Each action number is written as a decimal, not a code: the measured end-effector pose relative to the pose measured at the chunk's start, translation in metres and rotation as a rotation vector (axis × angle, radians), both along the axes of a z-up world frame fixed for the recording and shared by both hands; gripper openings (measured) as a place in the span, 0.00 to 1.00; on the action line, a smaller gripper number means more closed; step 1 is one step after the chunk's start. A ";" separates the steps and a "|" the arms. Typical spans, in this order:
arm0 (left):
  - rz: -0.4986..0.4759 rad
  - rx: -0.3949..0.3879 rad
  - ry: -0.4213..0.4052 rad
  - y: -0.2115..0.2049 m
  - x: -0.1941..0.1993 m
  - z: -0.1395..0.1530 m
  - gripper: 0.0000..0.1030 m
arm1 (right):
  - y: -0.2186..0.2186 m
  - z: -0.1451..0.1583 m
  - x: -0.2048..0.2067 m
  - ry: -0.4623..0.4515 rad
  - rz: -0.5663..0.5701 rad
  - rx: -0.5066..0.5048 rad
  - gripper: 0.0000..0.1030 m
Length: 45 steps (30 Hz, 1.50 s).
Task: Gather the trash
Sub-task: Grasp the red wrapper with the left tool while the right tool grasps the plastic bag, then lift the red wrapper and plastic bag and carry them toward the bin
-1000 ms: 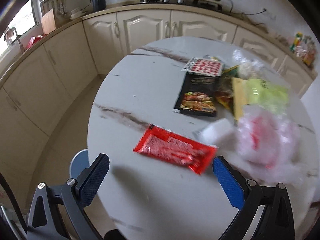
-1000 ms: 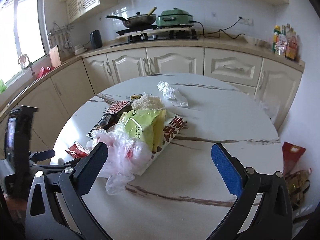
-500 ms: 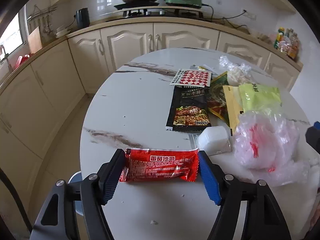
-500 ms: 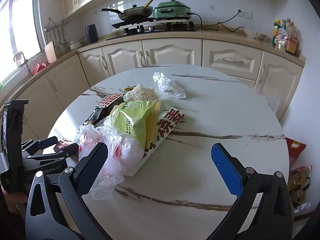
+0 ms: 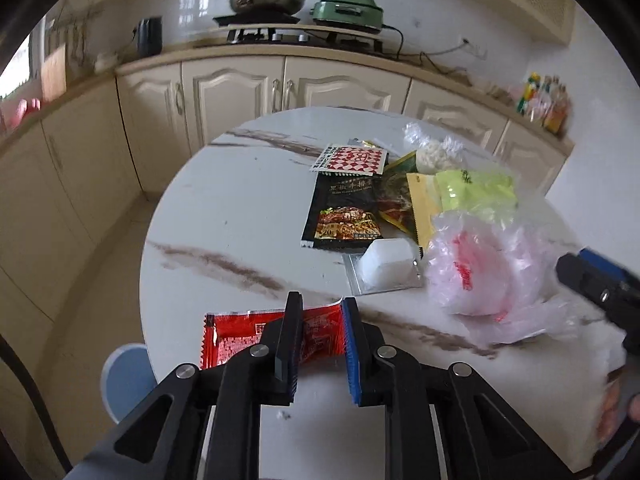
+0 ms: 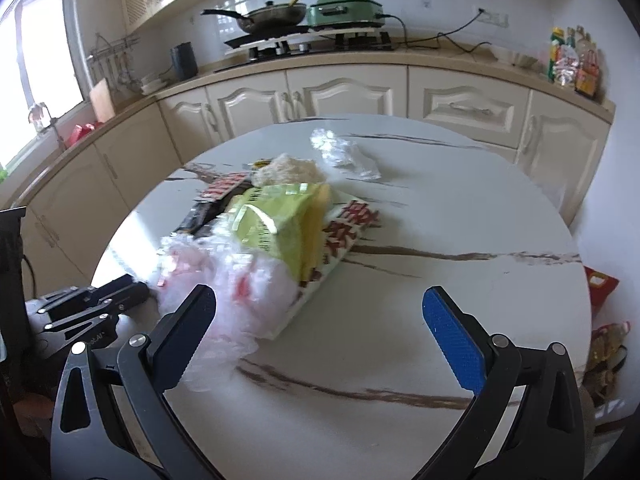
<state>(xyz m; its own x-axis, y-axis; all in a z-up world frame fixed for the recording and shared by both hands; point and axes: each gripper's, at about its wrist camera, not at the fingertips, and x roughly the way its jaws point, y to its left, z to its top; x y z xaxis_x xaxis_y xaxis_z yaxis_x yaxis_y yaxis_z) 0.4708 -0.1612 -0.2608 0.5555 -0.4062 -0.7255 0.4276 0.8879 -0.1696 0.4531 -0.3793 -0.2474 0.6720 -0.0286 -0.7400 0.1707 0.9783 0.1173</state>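
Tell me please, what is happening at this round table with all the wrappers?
A person is collecting trash with two hand-held tools. The left tool has just been closing on the flat red foil sauce packet at the near edge of the white marble table, crumpling it between its pads. The right tool hangs open above the crinkled clear plastic bag, holding nothing.

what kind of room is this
Most likely a home kitchen. A frying pan sits on a gas stove along a counter over cream cabinets, and a round marble-look table in front is strewn with food wrappers.
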 end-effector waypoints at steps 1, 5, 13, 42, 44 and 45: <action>-0.005 -0.014 0.002 0.005 0.000 0.001 0.14 | 0.004 0.001 0.001 -0.003 0.022 0.007 1.00; -0.022 -0.056 0.016 0.013 -0.001 0.002 0.14 | 0.017 -0.006 0.010 0.004 0.066 0.052 1.00; -0.008 -0.072 0.009 0.027 -0.005 0.005 0.49 | 0.020 -0.032 0.032 0.047 0.090 0.158 0.68; -0.002 0.115 -0.053 0.048 -0.017 0.015 0.33 | 0.018 -0.009 -0.019 -0.050 0.116 0.123 0.30; -0.018 0.129 -0.056 0.044 -0.017 0.014 0.30 | 0.017 -0.011 -0.018 -0.047 0.112 0.128 0.30; -0.039 0.109 -0.049 0.043 -0.017 0.015 0.13 | 0.015 -0.012 -0.017 -0.047 0.104 0.131 0.31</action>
<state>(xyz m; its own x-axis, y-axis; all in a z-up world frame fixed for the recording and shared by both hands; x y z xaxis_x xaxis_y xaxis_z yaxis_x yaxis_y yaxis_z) 0.4535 -0.1178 -0.2463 0.5764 -0.3486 -0.7391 0.4676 0.8824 -0.0515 0.4363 -0.3640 -0.2593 0.7005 0.1377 -0.7002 0.0603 0.9663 0.2504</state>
